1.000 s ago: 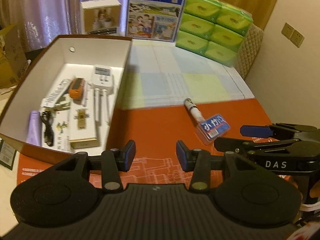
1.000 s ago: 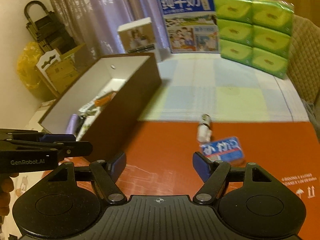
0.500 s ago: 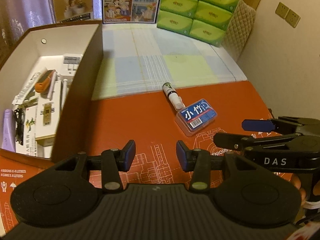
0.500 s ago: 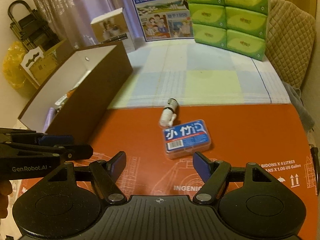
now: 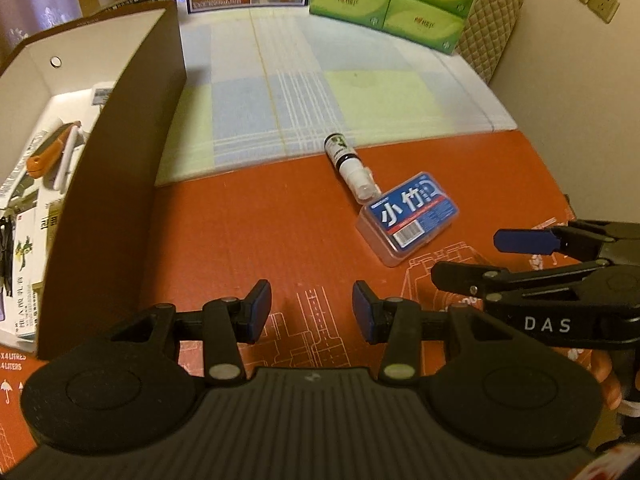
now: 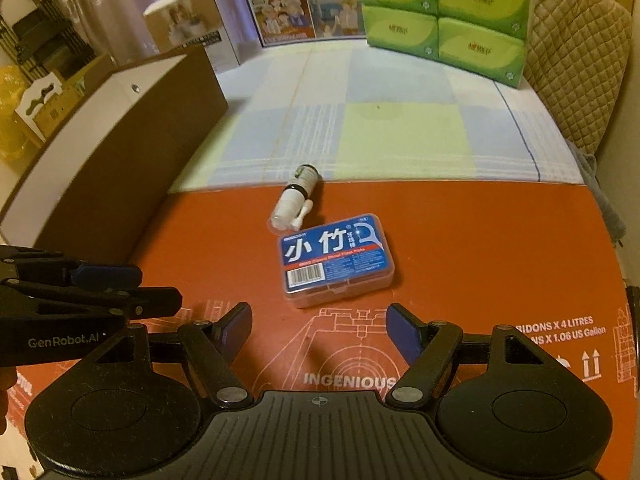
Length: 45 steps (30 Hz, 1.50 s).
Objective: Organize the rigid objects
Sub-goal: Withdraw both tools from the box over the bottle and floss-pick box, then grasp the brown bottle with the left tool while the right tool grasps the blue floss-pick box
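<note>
Our box point(image 5: 120, 128) at the left already has many things inside. A bottle point(image 6: 294, 200) and a blue case point(image 6: 336, 260) wait mid-frame on the red mat point(image 6: 480, 240). Our left gripper point(image 5: 312, 308) and right gripper point(image 6: 320, 328) are open and hold nothing.

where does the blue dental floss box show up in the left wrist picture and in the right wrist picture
Left wrist: the blue dental floss box lies right of centre on the orange cardboard, ahead and to the right of the open left gripper.
Right wrist: the box lies near centre, just ahead of the open right gripper.
Shared landmark: the small spray bottle just beyond the box.
</note>
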Motion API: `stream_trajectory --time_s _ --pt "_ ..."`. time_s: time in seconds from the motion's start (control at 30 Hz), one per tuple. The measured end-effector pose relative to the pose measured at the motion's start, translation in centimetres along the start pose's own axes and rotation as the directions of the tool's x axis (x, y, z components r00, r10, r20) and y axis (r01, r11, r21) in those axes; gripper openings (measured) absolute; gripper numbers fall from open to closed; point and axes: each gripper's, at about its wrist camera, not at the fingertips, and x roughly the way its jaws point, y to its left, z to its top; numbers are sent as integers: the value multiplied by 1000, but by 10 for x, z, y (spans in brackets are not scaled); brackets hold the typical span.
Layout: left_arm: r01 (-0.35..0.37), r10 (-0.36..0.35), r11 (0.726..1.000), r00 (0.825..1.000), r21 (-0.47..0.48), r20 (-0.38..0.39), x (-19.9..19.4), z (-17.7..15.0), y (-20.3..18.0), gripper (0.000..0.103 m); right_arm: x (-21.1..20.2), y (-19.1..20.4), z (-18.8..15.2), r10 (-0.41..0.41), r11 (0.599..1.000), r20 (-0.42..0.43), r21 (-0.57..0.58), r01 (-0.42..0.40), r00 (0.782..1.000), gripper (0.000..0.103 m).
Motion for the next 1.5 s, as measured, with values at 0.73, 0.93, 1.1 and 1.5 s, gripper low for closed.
stream_trajectory --time_s 0.73,0.93,1.1,1.5 --pt "62 -62 998 997 9 -54 46 30 4 41 52 -41 18 -108 994 -51 16 109 993 71" --pt "78 -77 997 996 7 -50 60 43 -1 45 50 -78 31 -169 978 -55 113 174 984 71" --pt "65 -67 997 997 -34 -42 74 56 1 46 38 -84 38 -143 976 -18 166 144 990 71" --pt "1 -3 999 999 -48 -38 97 60 14 25 30 -69 53 -57 958 38 283 44 998 71"
